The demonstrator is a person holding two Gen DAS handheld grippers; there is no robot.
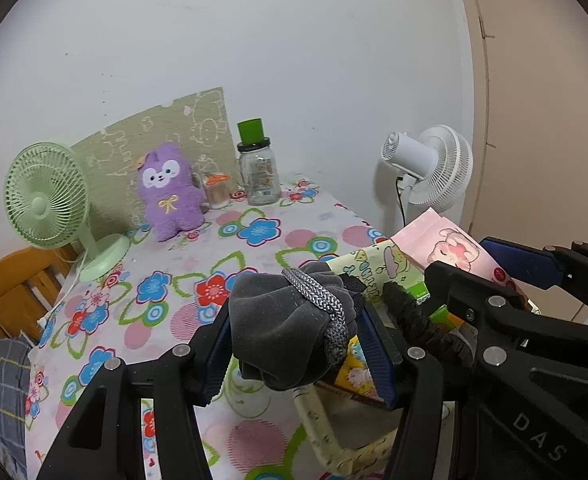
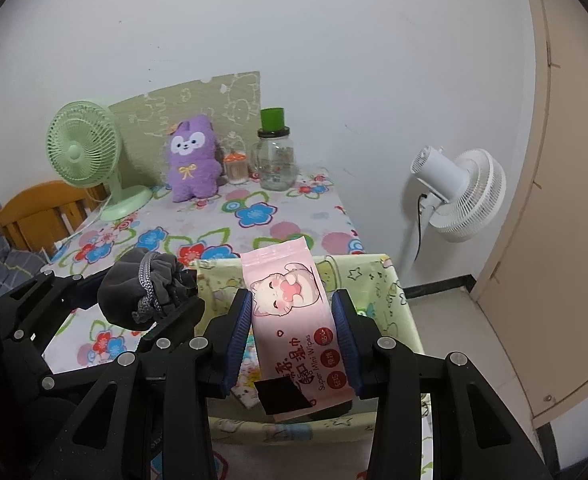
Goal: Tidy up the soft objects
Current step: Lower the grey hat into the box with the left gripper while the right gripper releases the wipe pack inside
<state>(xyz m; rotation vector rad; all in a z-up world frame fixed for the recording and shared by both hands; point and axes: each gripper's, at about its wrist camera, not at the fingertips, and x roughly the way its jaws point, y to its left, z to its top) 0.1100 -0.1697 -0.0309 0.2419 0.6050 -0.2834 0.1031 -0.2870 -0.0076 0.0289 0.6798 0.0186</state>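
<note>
The tablecloth (image 1: 254,240) is white with red, blue and pink flowers; the pouch (image 1: 290,324) grey; the wipes pack (image 2: 294,312) pink; the plush toy (image 1: 170,192) purple.

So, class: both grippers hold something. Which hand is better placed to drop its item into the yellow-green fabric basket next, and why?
Right. The right gripper holds the pink wet-wipes pack directly above the yellow-green fabric basket; the left gripper with the grey drawstring pouch hangs beside its edge.

So we've got the plush toy (image 2: 192,160) at the back of the table (image 2: 254,236), desk fan (image 2: 84,148) to its left, jar (image 2: 276,160) to its right. Standing fan (image 2: 459,196) sits off the table's right side. Fabric basket (image 2: 389,292) is at the near edge, wipes pack (image 2: 294,312) above it, pouch (image 2: 142,288) just left.
</note>
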